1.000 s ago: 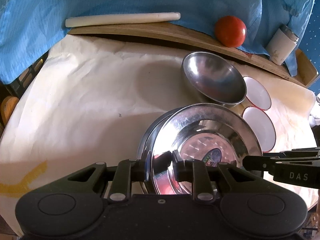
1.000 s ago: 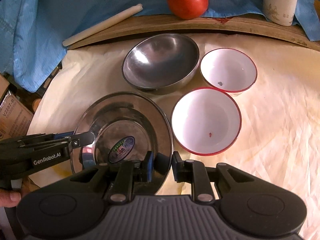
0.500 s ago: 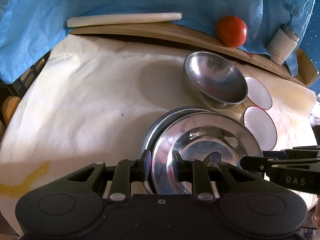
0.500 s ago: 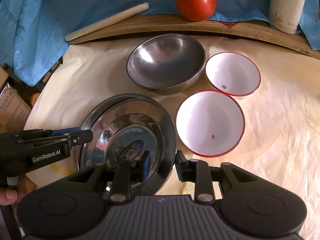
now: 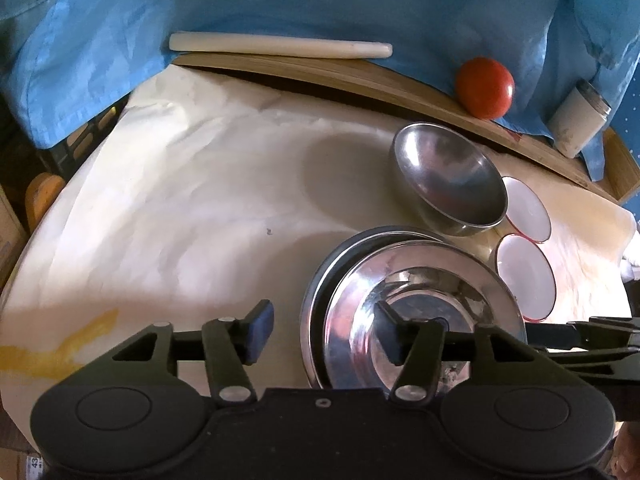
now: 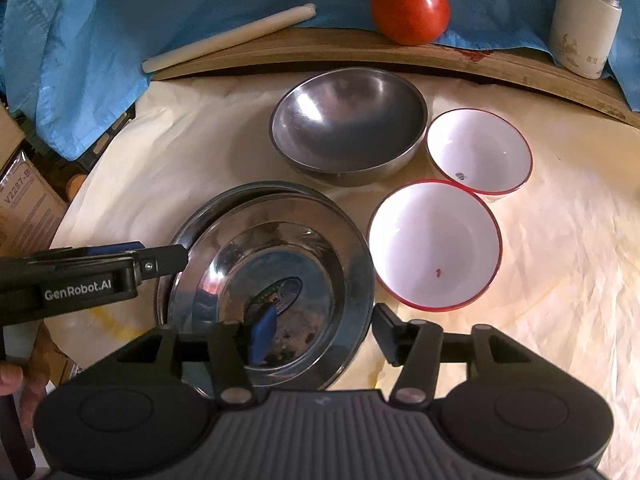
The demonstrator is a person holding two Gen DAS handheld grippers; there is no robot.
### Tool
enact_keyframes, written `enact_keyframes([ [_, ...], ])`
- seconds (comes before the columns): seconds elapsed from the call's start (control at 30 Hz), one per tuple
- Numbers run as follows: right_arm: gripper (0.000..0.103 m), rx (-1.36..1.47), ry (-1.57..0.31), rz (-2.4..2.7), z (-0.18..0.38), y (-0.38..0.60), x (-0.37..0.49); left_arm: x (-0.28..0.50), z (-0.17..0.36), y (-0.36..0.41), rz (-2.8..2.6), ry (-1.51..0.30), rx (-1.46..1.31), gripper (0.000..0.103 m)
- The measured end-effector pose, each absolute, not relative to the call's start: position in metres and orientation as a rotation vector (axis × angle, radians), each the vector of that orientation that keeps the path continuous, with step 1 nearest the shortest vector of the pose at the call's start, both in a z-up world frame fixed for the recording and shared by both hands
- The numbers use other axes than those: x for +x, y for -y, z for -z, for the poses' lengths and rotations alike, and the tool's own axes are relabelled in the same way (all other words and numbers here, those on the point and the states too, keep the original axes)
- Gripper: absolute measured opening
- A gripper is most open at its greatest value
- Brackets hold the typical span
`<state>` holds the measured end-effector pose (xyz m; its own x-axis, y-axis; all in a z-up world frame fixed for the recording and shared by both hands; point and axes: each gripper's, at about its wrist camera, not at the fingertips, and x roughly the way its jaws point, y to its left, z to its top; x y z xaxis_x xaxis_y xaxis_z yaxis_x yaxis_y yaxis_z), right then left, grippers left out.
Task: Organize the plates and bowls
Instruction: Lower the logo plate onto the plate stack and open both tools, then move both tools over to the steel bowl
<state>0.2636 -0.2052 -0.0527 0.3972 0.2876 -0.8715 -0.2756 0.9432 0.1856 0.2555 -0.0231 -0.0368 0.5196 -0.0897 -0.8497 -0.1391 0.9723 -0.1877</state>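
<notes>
Two steel plates (image 6: 276,276) stacked on the cream paper (image 6: 560,280), top one a little off-centre, and both my claws are letting go of it. My left claw (image 5: 324,334) is spreading, the plate's near-left rim between its pads but neither pressing; my right claw (image 6: 324,328) is spreading too, straddling the opposite rim, released. Count with me: one steel bowl (image 6: 348,128) behind the stack, two red-rimmed white bowls (image 6: 436,248) just to its right, one tomato (image 6: 410,8), one white cup (image 6: 586,24), one pale rolling pin (image 5: 280,46) on the wooden board. Only the right view shows the sticker in the top plate and fingers (image 6: 16,380) at the left edge.
</notes>
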Motion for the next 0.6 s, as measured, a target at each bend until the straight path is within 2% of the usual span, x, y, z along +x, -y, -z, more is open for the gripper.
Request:
enact_keyframes([
  [0.17, 0.073, -0.003, -1.090, -0.367, 0.049, 0.205, 0.262, 0.253, 0.036, 0.020, -0.052, -1.022, -0.264, 0.069],
  [0.27, 0.080, -0.011, -1.081, -0.370, 0.046, 0.205, 0.261, 0.252, 0.035, 0.020, -0.068, -1.019, -0.275, 0.077],
  [0.5, 0.096, -0.008, -1.057, -0.369, 0.039, 0.214, 0.257, 0.252, 0.034, 0.021, -0.095, -1.015, -0.299, 0.080],
  [0.6, 0.101, 0.008, -1.033, -0.365, 0.033, 0.223, 0.252, 0.251, 0.030, 0.025, -0.104, -1.000, -0.297, 0.093],
])
